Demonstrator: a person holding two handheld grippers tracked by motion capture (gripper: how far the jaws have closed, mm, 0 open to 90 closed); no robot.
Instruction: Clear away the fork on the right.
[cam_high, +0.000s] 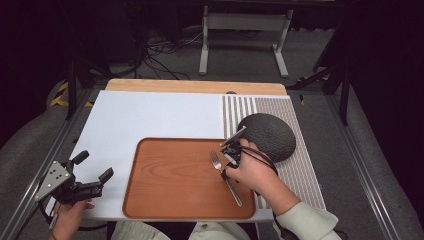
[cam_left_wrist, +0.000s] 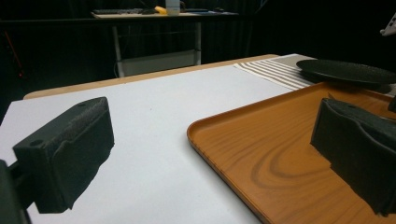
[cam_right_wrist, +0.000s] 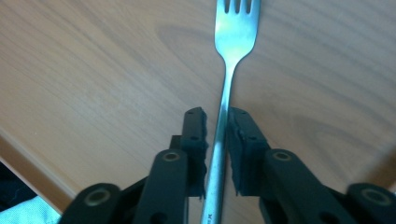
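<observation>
A steel fork lies on the right part of a wooden tray, tines pointing away from the person. My right gripper points down over its handle. In the right gripper view the fork runs between the two black pads of the right gripper; a thin gap shows on the left side, so the pads stand open around the handle without pressing it. My left gripper rests low over the white table surface left of the tray. The left gripper is open wide with nothing between its pads.
A dark round plate sits on a striped placemat just right of the tray, close behind the right hand. The white mat stretches behind and left of the tray. In the left gripper view the tray edge lies straight ahead.
</observation>
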